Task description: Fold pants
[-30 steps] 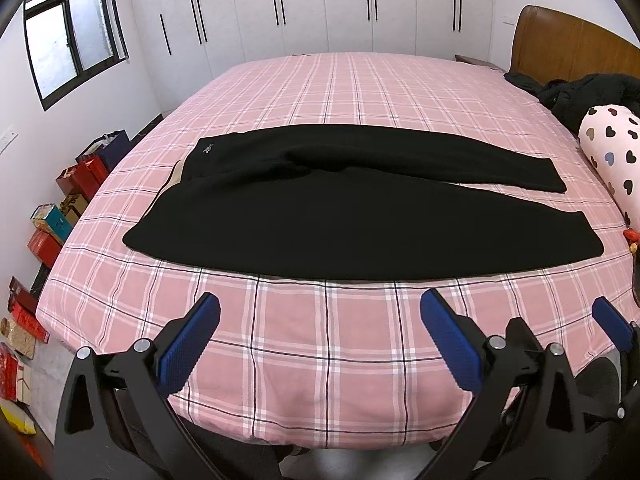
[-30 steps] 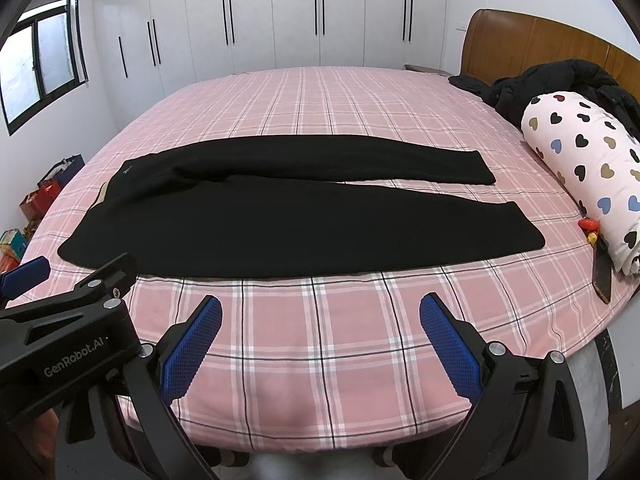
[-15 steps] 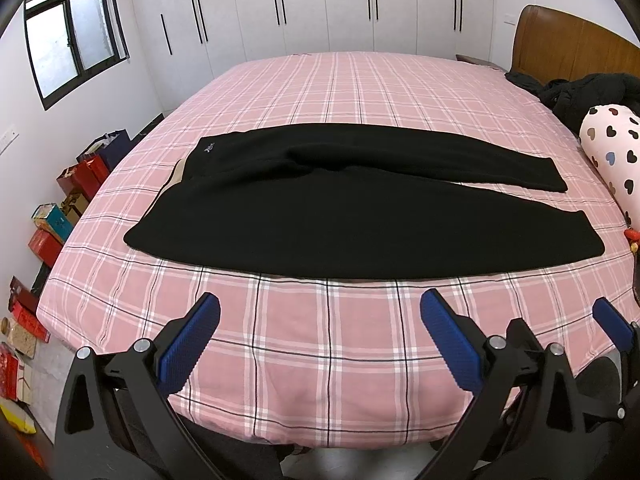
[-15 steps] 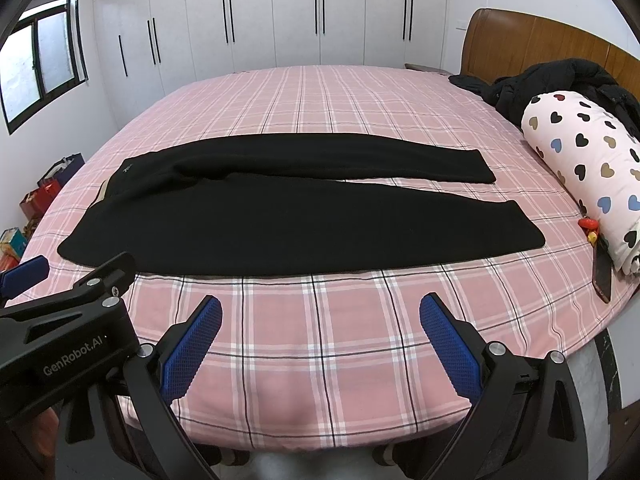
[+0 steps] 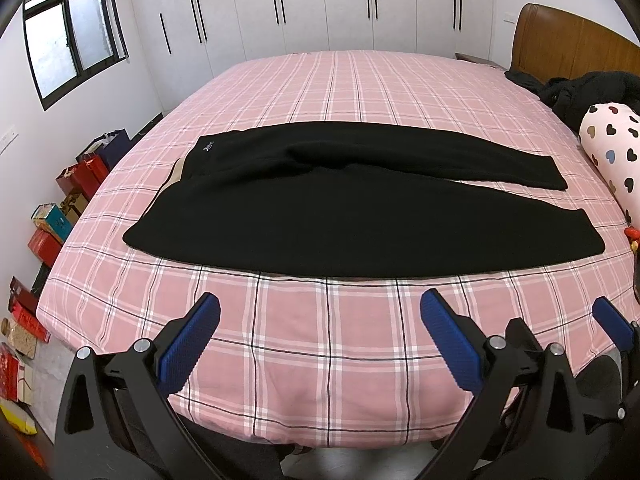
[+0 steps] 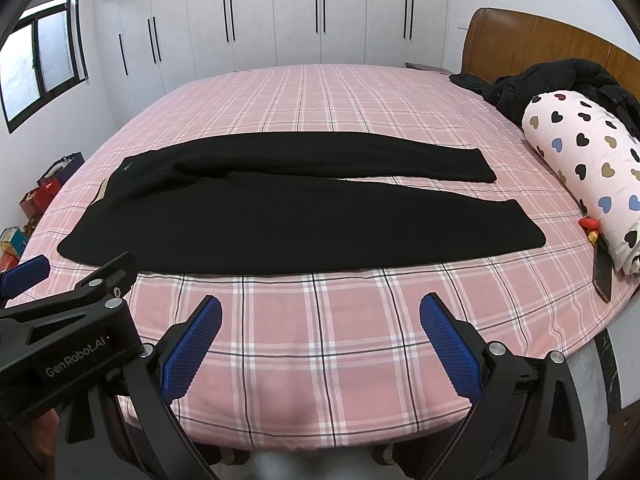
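A: Nearest the lens, what do you see?

B: The left claw [image 5: 318, 322] with its blue pads spread wide, nothing between them, hanging over the near edge of the bed [image 5: 320, 344]. The right claw [image 6: 320, 324] is just the same: spread apart, empty, above the pink plaid sheet.

A: Any writing?

B: In the right view the left claw's black body shows at lower left, printed "GenRobot.AI". Beyond that, the pants [image 5: 360, 216] carry a small white mark near the waistband; too small to read.

A: Where are the pants?

B: Laid flat across the middle of the bed, well apart from both claws. Black, waistband to the left, both legs running right, the near leg wider and longer than the far one. A tan lining peeks out at the waist.

A: Farther off?

B: A heart-print pillow [image 6: 584, 168] at the right edge, a black jacket [image 6: 560, 80] behind it against the headboard [image 6: 520, 40]. White wardrobes [image 5: 320, 4] along the back wall, a window [image 5: 68, 40] at left, boxes and bags [image 5: 60, 200] on the floor below.
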The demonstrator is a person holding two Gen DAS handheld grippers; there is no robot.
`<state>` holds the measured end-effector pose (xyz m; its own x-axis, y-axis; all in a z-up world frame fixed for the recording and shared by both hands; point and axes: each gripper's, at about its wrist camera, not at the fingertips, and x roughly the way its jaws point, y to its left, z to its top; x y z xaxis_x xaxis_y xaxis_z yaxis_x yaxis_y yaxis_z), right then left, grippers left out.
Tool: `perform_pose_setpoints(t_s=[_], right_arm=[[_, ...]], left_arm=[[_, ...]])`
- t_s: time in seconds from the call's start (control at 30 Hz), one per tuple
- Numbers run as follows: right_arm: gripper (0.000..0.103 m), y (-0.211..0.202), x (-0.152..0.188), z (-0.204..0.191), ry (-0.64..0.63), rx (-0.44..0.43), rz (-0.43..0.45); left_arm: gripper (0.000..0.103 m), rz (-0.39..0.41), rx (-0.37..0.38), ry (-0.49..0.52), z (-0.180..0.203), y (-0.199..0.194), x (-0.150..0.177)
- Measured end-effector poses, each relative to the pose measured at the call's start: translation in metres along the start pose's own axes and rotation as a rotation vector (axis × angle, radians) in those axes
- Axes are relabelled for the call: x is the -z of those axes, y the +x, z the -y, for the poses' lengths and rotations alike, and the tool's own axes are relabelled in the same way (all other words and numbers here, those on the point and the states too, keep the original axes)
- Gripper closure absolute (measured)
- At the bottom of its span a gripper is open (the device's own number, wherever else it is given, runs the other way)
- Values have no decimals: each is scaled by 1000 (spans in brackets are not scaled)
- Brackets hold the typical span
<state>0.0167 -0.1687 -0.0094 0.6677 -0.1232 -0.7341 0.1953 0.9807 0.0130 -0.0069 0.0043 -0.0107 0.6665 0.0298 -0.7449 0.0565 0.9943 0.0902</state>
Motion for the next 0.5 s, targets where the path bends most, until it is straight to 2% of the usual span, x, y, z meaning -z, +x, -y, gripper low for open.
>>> perform_pose_setpoints(t_s=[0.5], right_arm=[[5,7,3,-1,0,-3,-23]], left_arm=[[5,-12,-1,-1,-1,6,2]])
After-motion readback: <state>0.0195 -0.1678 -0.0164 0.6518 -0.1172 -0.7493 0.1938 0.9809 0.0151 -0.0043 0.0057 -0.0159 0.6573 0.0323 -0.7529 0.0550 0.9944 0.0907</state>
